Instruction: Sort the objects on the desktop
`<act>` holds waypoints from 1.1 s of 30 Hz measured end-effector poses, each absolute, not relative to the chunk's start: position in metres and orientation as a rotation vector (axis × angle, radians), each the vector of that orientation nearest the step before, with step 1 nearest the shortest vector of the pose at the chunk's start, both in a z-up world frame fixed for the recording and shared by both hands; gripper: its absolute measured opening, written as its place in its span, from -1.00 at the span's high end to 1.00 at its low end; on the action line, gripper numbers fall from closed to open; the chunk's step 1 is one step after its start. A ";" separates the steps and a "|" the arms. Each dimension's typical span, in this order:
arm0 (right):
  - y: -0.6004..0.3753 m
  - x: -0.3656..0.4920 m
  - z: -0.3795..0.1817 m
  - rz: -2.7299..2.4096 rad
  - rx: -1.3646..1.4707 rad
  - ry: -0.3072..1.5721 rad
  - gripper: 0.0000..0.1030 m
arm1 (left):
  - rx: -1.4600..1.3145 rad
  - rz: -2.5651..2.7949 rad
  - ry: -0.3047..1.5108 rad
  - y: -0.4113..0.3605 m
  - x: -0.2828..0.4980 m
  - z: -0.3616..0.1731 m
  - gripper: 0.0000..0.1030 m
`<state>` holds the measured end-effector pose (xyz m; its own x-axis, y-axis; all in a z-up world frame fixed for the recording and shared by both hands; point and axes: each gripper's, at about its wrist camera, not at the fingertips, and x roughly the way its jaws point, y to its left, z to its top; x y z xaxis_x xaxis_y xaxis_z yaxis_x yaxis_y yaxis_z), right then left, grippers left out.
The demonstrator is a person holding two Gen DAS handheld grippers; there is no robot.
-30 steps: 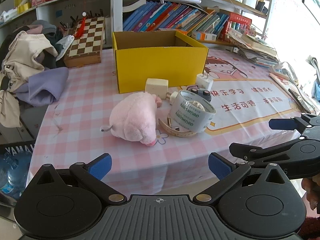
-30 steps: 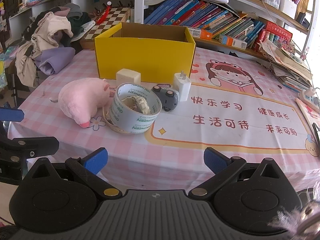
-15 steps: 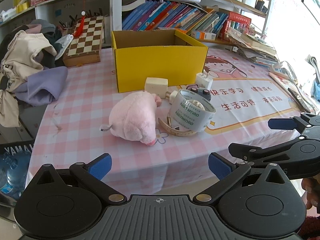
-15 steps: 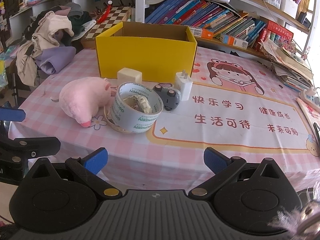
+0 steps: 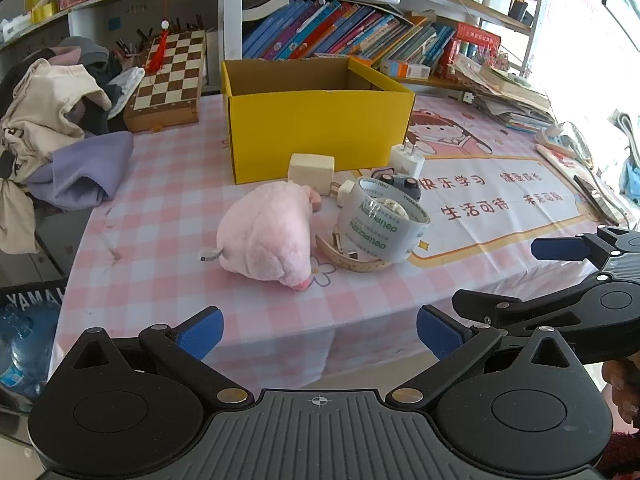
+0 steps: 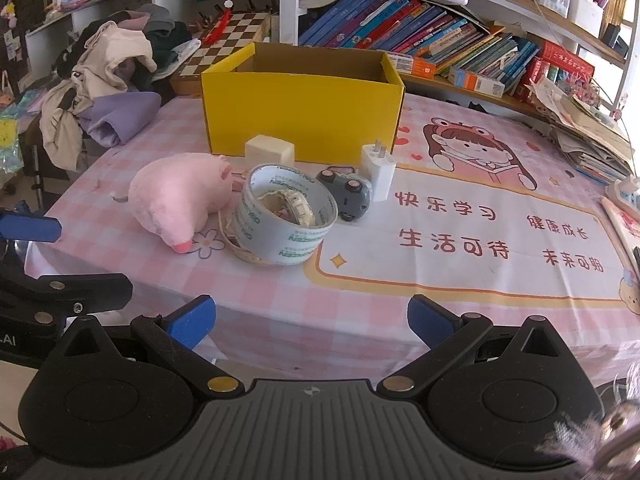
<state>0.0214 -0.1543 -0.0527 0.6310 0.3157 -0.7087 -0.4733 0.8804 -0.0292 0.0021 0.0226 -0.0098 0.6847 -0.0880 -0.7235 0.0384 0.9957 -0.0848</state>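
On the bench (image 6: 460, 304), a pink plush pig (image 6: 176, 196), tape roll (image 6: 286, 220), toy car (image 6: 350, 194) and white charger (image 6: 378, 174) lie before the yellow box (image 6: 304, 110). Both left gripper (image 5: 318, 332) and right gripper (image 6: 310, 322) hover at the near edge, fingers spread wide, empty.

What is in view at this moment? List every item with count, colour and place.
cardboard box: one, yellow, open, back of table
plush pig: one, pink, left of the tape
tape roll: one, grey-white, table centre
watch: one, cream, partly inside the tape roll
toy car: one, grey, right of tape
charger plug: one, white, beside car
block: one, cream, against box
chessboard: one, brown-white, behind box
clothes pile: mixed, far left
left gripper: open
right gripper: open
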 end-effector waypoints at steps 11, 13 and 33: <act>-0.152 0.020 -0.051 0.460 -0.236 0.757 -1.00 | -0.074 -0.095 0.806 0.023 0.002 -0.008 -1.00; -0.152 0.020 -0.051 0.456 -0.238 0.759 -1.00 | -0.071 -0.094 0.804 0.023 0.002 -0.008 -1.00; -0.150 0.020 -0.050 0.451 -0.232 0.749 -1.00 | -0.042 -0.088 0.798 0.024 0.001 -0.006 -1.00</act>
<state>0.0202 -0.1503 -0.0499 0.6430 0.3112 -0.6998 -0.4732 0.8799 -0.0435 0.0010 0.0242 -0.0061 0.6949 -0.0947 -0.7128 0.0632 0.9955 -0.0707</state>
